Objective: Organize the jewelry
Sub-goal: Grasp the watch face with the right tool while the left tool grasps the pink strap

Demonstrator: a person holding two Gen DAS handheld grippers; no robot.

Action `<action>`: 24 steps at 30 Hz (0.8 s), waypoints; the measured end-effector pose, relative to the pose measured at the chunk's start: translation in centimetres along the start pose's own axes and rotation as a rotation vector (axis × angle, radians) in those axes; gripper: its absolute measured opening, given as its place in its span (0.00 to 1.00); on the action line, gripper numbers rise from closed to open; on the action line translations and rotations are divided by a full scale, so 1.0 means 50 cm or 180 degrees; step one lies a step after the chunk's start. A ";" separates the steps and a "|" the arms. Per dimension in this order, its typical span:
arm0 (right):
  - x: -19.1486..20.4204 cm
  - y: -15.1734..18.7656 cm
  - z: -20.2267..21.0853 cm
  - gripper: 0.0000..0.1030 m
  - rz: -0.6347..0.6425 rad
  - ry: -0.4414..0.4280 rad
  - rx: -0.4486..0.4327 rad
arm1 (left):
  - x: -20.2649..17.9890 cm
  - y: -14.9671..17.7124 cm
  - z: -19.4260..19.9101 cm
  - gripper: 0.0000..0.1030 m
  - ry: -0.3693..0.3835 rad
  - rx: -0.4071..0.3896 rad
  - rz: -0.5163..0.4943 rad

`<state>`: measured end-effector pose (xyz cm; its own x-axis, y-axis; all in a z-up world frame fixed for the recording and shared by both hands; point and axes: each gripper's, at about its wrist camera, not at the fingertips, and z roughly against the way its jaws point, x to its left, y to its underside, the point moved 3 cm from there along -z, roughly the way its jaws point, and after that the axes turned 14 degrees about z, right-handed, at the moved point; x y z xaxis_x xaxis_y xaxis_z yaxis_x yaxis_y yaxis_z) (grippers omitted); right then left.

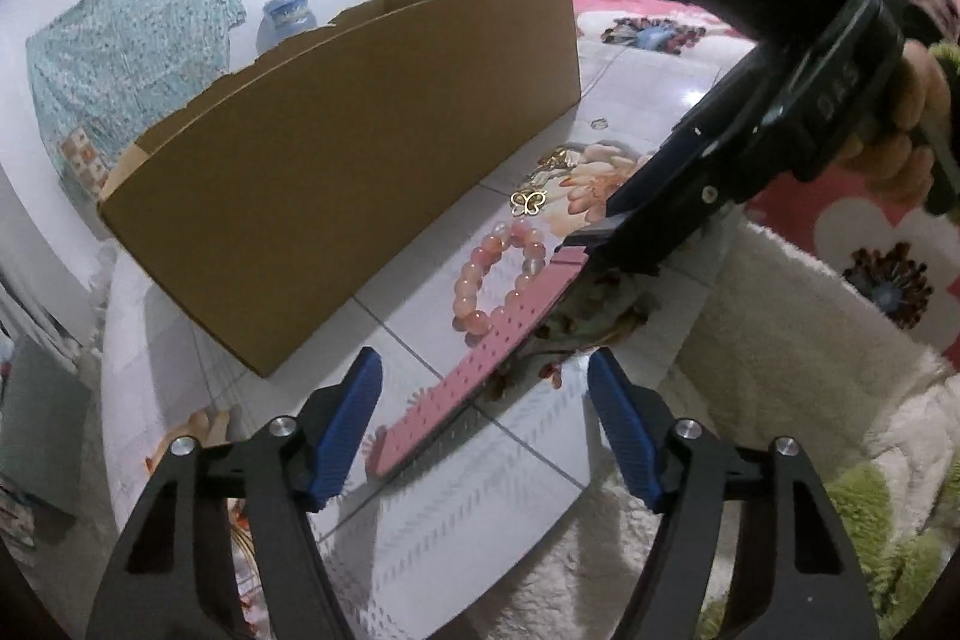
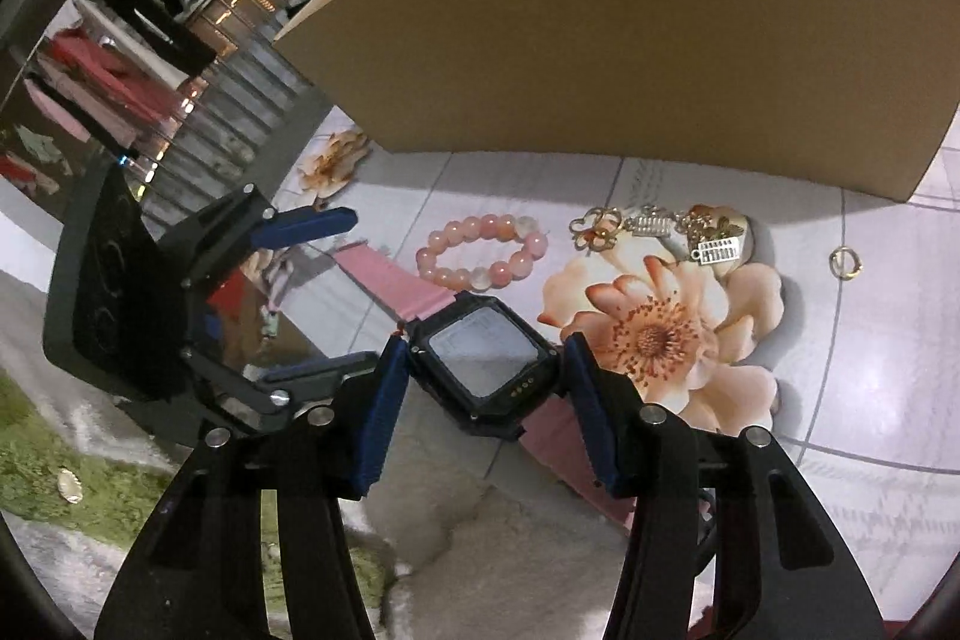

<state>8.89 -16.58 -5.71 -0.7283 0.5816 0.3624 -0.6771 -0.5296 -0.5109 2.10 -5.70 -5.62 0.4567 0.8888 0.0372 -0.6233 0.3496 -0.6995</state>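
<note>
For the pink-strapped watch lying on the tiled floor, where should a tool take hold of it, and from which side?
Grip the watch by its black square case, pads on the two strap-free edges, coming down from above. The case is rigid with flat sides; the pink strap is floppy and lies flat. The right tool already brackets the case like this, with the bead bracelet clear beyond it.

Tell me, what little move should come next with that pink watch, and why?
Probably lift it slightly. The right gripper has its pads against both sides of the watch case, so it looks held, while the pink strap trails on the floor between the open left gripper pads. The cardboard box stands just behind, beside the bead bracelet.
</note>
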 end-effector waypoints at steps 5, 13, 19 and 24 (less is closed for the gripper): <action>0.018 -0.009 -0.020 0.48 0.0019 -0.0153 0.0023 | -0.023 -0.001 -0.007 0.51 -0.0001 -0.0019 -0.0181; 0.033 0.002 -0.005 0.48 0.0030 -0.0087 -0.0108 | -0.017 -0.003 -0.019 0.15 0.0158 0.0131 0.0004; 0.047 0.012 0.013 0.49 0.0077 0.0163 -0.0228 | 0.003 -0.011 -0.029 0.10 0.0406 0.0288 0.0293; 0.065 0.029 0.021 0.50 0.0306 0.0594 -0.0154 | 0.007 -0.014 -0.033 0.10 0.0496 0.0356 0.0370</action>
<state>5.42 -16.11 -4.47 -0.7541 0.6365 0.1618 -0.5964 -0.5606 -0.5745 3.76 -6.11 -6.31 0.4647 0.8717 -0.1558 -0.7401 0.2858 -0.6087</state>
